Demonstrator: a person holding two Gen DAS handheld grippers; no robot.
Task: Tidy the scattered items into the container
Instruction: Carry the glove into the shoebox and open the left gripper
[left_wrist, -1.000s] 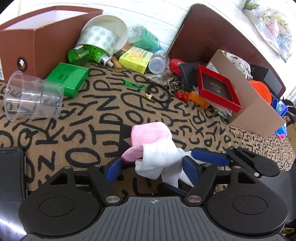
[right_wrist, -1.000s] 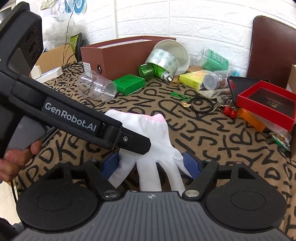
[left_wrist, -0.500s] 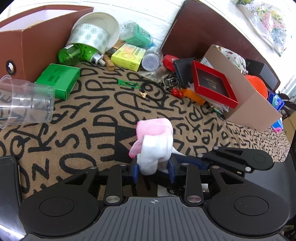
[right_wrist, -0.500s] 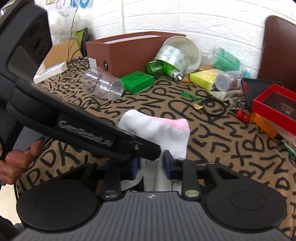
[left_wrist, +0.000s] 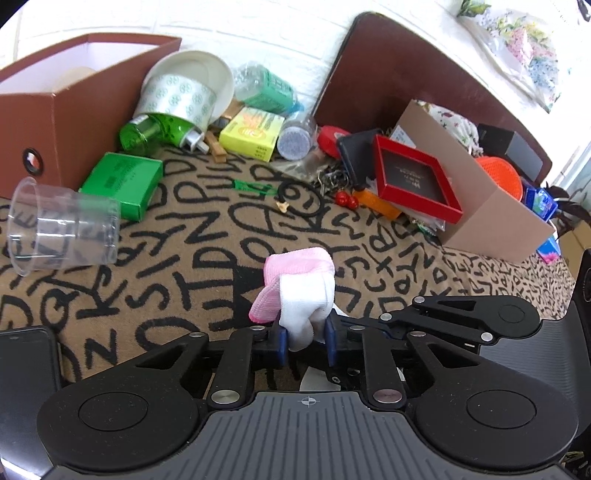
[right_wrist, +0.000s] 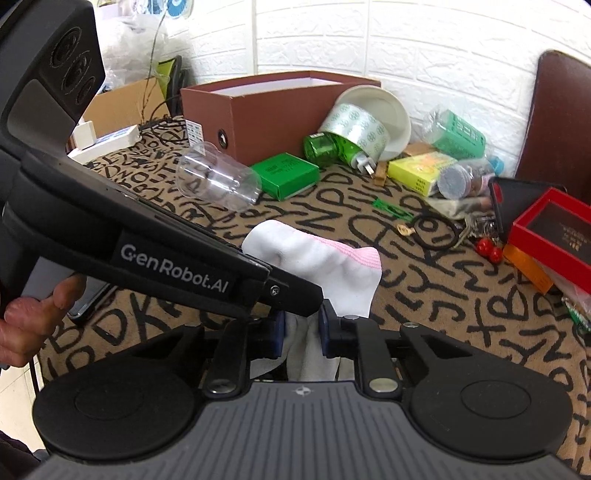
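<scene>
The work surface is a tan cloth printed with black letters, set against a white brick-pattern wall. At the far left stands an open brown box. Near it lie a clear plastic cup on its side, a green box, a green bottle and a tipped paper cup. A red-framed box leans on a cardboard carton at the far right. A dark phone lies at the near left edge.

The white glove with a pink cuff is in the near centre, bunched and raised off the cloth.

The left gripper points downward at a slant; its jaws are closing, with the blue pads pinching the glove's white fabric. The right gripper points downward likewise; its jaws are closing and pinching the glove at its finger end. In the right wrist view the left gripper's body crosses from the upper left, held by a hand at the left edge.
</scene>
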